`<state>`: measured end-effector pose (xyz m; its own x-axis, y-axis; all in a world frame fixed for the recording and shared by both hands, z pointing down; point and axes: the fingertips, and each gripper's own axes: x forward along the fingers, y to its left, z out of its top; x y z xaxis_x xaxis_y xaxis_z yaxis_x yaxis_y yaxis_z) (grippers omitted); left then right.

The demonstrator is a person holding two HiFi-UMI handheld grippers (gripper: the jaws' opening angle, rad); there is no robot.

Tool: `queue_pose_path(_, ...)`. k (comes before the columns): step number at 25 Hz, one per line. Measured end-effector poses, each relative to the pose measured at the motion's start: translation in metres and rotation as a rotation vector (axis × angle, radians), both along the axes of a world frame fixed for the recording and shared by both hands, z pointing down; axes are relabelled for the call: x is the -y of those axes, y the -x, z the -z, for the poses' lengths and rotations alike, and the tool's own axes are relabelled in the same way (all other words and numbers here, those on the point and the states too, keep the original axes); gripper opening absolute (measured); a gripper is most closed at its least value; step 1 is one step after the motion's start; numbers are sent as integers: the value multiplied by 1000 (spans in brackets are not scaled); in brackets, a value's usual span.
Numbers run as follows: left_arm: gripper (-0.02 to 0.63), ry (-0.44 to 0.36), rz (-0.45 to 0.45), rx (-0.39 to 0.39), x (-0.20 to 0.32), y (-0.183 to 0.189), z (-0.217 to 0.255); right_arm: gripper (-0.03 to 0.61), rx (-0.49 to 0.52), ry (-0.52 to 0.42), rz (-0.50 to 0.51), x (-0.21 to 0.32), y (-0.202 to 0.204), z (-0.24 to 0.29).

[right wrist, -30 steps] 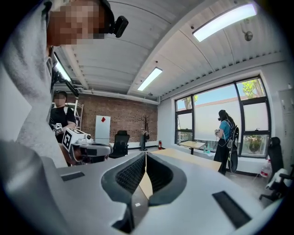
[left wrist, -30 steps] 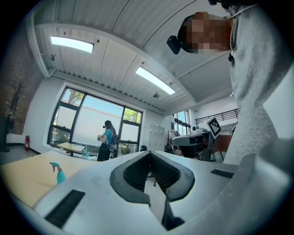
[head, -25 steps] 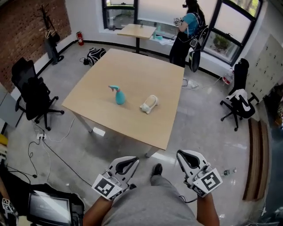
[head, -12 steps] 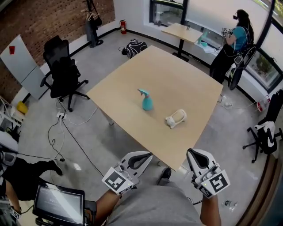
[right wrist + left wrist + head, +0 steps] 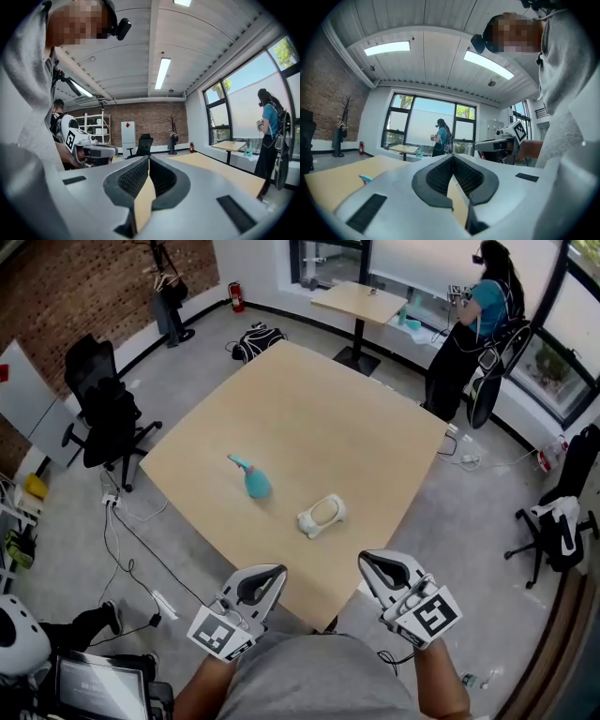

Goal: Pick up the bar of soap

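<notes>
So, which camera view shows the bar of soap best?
The head view. There the bar of soap lies in full sight on the table, beside the teal spray bottle. The left gripper view and the right gripper view look across the tabletop and show nothing of the soap.

Light wooden table (image 5: 347,418), near half: teal spray bottle (image 5: 251,480), pale bar of soap (image 5: 322,516) beside it, not touching.

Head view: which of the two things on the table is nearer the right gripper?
The white soap, just ahead of the right gripper near the table's front edge. The teal spray bottle lies farther off to the left.
</notes>
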<state>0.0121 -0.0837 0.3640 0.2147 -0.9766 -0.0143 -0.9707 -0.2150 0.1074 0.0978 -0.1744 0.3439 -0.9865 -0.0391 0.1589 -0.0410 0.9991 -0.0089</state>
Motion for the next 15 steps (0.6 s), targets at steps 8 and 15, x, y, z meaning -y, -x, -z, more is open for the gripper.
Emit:
queue_pose_path(8,6,71,-6,-31,61,10,-27,6,-90,37,60,51,22,-29)
queue_pose_path(15,6,182,-119,-48,117,19,-80,8,-282,-85,204,75,58,-63)
